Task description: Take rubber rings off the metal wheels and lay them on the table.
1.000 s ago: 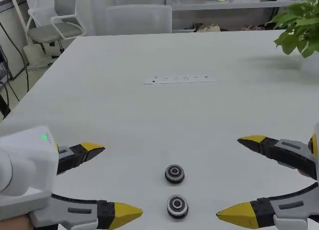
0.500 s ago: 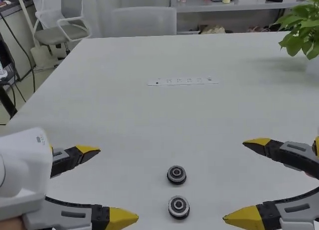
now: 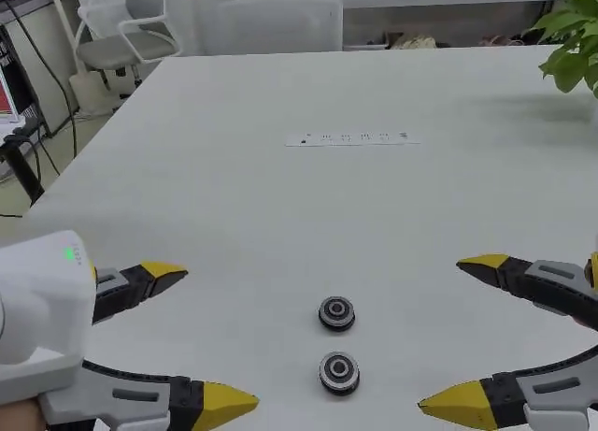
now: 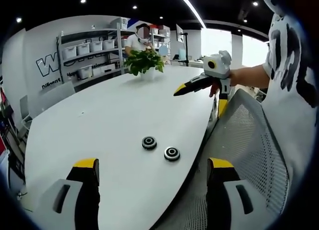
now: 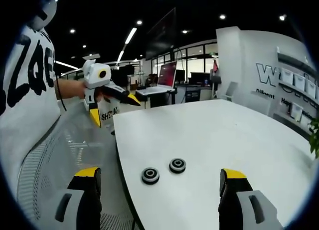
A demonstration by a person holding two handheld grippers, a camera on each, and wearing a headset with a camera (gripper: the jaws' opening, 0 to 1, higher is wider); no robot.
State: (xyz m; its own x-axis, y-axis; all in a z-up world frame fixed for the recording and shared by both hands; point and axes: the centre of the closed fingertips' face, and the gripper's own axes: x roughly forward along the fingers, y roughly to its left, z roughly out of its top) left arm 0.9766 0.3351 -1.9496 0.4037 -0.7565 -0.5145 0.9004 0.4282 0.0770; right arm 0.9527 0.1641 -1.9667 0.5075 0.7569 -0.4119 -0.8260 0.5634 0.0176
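Both metal wheels lie where they lay a second ago, and what has shifted is your own head view, which has drifted a little so that the white power strip [image 3: 353, 138] sits slightly higher in frame. Your left gripper [image 3: 213, 337] and right gripper [image 3: 448, 336] have kept nearly the same stations at the near edge of the table [image 3: 280, 216], one on each side of the wheels and well apart from them. Each tool has its yellow-tipped jaws spread wide and nothing between them. The far wheel [image 3: 336, 313] and the near wheel [image 3: 338, 372] lie flat on the bare tabletop between your two grippers, close together but not touching, the near one just in front of you. Each wheel shows a dark outer band [image 3: 323, 315] round a lighter metal centre; I take that band to be the rubber ring, in place on its wheel, though the wheels are too small here to be sure. From your left gripper view the two wheels sit side by side near the table's edge, with your right gripper raised beyond them. A leafy plant [image 3: 572, 48] stands at the table's far right corner.
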